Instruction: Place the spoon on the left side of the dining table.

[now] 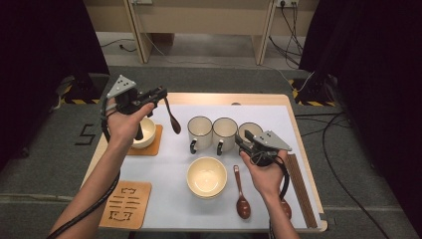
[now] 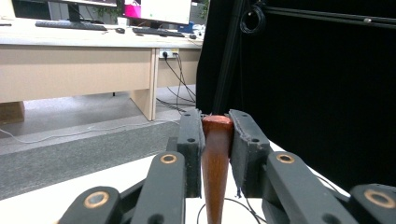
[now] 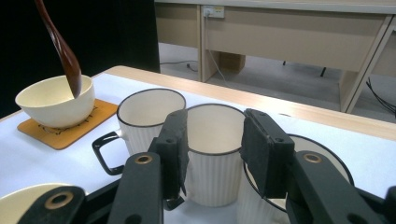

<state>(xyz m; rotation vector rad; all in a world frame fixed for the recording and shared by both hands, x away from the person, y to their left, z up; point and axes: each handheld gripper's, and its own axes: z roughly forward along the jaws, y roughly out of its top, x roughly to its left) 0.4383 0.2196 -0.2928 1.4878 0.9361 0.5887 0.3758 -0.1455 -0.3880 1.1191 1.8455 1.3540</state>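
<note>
Closest to the high camera, at the table's near edge, lies a wooden coaster (image 1: 126, 204) at about seven o'clock, with a spare brown spoon (image 1: 242, 196) at five o'clock beside the near bowl (image 1: 206, 176).

The left gripper (image 1: 158, 96), up at ten o'clock, has its jaws pinched on the handle end of a dark wooden spoon (image 1: 172, 117). In the left gripper view that handle (image 2: 216, 163) stands squarely between the pads, its blunt tip level with their tops. The spoon hangs in the air, long axis steeply tilted, bowl end pointing down toward the cream bowl (image 1: 145, 133) on its orange coaster (image 1: 156, 142). In the right gripper view its bowl end (image 3: 70, 65) hovers at that bowl's rim; whether it touches I cannot tell.

It looks light, stiff and smoothly varnished, so I'd guess it can pivot in a pinch this near the tip; holding further down the handle would steady it.

The right gripper (image 1: 242, 141), at three o'clock, has its jaws spread with nothing between them, aimed at the middle mug (image 3: 212, 149) of three.
</note>
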